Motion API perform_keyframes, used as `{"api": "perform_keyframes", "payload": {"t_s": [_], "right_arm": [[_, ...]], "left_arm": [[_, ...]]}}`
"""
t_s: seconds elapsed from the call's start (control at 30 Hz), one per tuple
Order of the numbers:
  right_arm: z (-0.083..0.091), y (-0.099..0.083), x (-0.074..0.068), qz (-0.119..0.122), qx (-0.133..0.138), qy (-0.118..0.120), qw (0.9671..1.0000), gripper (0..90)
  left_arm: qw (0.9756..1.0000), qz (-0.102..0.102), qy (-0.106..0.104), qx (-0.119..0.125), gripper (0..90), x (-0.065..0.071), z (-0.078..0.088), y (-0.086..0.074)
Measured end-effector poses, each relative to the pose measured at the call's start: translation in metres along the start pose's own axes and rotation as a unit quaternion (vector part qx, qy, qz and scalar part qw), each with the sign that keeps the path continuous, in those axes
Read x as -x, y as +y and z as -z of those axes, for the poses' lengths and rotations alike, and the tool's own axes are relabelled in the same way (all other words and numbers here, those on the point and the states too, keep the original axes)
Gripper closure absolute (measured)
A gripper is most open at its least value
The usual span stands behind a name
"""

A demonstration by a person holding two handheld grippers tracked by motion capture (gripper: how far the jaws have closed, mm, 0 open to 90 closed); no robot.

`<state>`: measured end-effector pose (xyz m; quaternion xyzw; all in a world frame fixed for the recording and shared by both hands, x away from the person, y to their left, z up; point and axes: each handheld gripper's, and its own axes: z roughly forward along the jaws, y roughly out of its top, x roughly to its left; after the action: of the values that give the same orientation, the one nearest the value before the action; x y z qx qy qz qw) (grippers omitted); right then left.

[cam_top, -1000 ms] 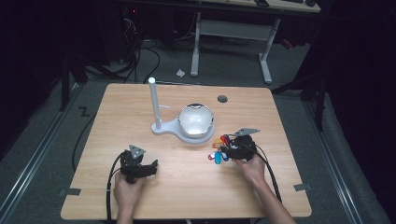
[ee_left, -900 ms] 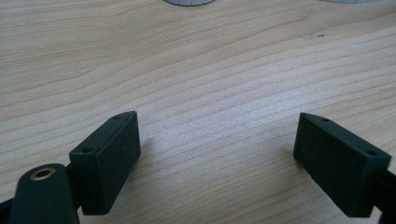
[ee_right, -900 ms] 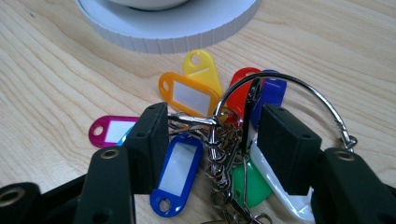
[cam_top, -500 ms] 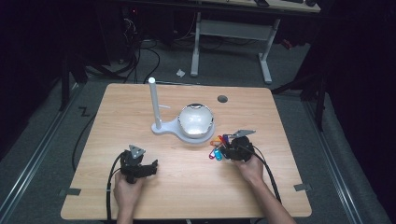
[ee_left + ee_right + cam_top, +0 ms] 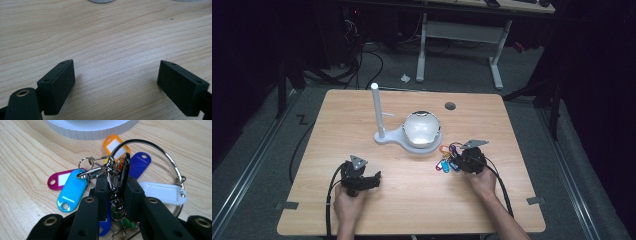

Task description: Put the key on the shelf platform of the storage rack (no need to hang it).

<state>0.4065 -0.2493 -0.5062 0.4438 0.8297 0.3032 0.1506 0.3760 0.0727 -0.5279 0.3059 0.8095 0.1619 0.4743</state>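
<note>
A light wooden desk [image 5: 362,115] with a round cable hole [image 5: 450,106] near its far edge carries a white stand [image 5: 409,131] with an upright post at mid-desk. Just beside the stand's base lies a bunch of coloured key tags [image 5: 446,159].

1. Surface [image 5: 412,200]: carries every item listed below.
2. Stand with post [image 5: 377,112]: on the surface, left of centre, toward the far side.
3. Domed object [image 5: 422,129]: on the stand's base, just right of the post.
4. Bunch of key tags [image 5: 445,159]: on the surface, just before the domed object, to its right; tags fanned flat.
5. Right tongs [image 5: 458,161]: at the bunch's right side, jaws around its clasp and ring [image 5: 117,170].
6. Left tongs [image 5: 373,180]: near edge, left, well apart from the bunch.
7. Round hole [image 5: 450,106]: far side of the surface, right of the post.
</note>
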Motion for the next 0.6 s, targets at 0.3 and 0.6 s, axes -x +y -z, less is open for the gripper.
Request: {"api": "perform_keyframes", "payload": {"t_s": [0.3,0.6], "right_arm": [[0.021,0.002,0.003,0.0,0.037,-0.011,0.9993,77.4],[0.045,0.006,0.01,-0.009,0.062,-0.002,0.9981,78.6]], "left_arm": [[1.0,0.0,0.0,0.0,15.1,0.0,0.0,0.0],[1.0,-0.001,0.0,0.0,15.1,0.0,0.0,0.0]]}}
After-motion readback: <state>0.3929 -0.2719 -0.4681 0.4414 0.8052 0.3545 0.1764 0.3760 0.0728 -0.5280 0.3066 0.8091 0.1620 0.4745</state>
